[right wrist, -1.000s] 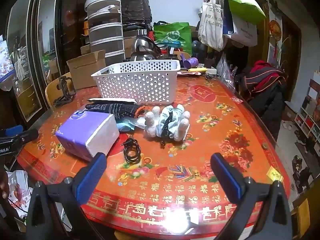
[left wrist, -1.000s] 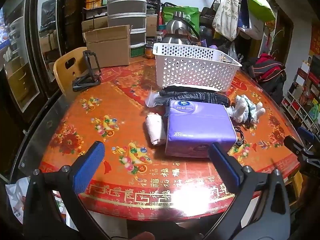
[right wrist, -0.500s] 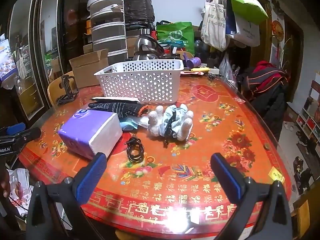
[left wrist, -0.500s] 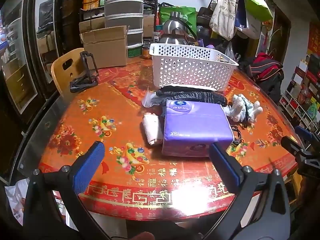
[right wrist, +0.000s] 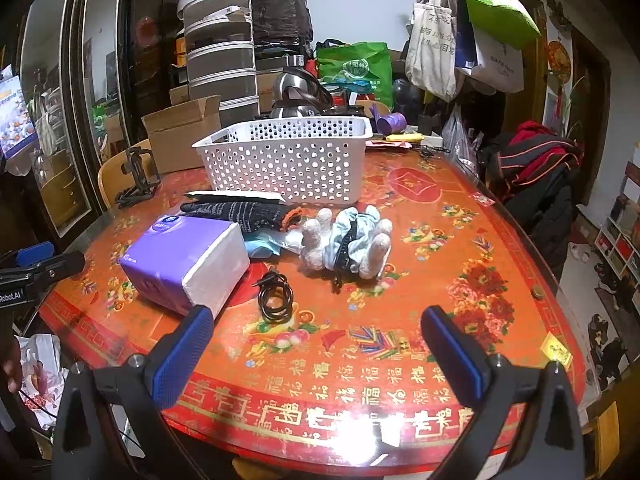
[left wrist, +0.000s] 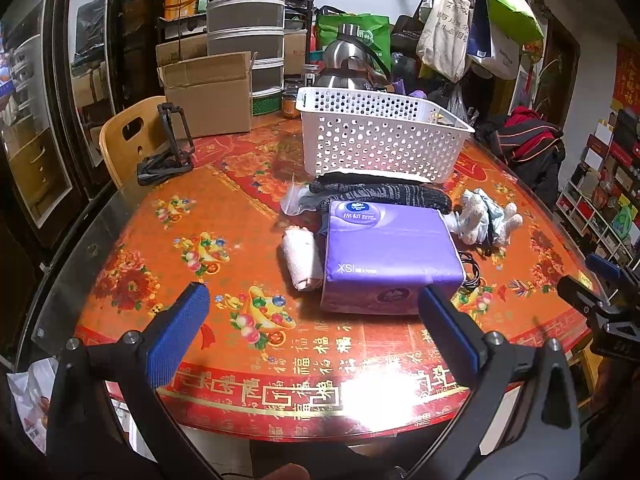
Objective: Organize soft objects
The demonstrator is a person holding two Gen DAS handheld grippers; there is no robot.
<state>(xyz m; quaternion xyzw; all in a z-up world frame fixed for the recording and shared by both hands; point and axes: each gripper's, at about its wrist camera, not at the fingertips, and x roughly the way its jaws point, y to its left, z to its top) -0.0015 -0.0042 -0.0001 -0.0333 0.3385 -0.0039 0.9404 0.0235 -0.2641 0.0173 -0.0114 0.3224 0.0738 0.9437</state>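
Note:
A purple tissue pack [left wrist: 390, 254] lies mid-table; it also shows in the right wrist view [right wrist: 186, 262]. A rolled pink towel [left wrist: 301, 258] lies at its left. A dark knit glove [left wrist: 380, 194] [right wrist: 240, 210] lies behind it, in front of the white perforated basket [left wrist: 380, 144] [right wrist: 288, 162]. A white-and-blue plush toy [left wrist: 486, 220] [right wrist: 348, 240] lies to the right. My left gripper [left wrist: 312, 320] is open and empty, near the table's front edge before the tissue pack. My right gripper [right wrist: 316, 340] is open and empty, in front of the plush.
A black coiled cable [right wrist: 276, 296] lies between tissue pack and plush. A black phone stand [left wrist: 166, 148] sits at the far left. A cardboard box [left wrist: 208, 92], a kettle [left wrist: 348, 64] and stacked containers stand behind. A wooden chair [left wrist: 128, 136] is at the left edge.
Both grippers have moved slightly forward toward the objects; the tissue pack and plush look a little closer. Nothing was gripped and both stay open.

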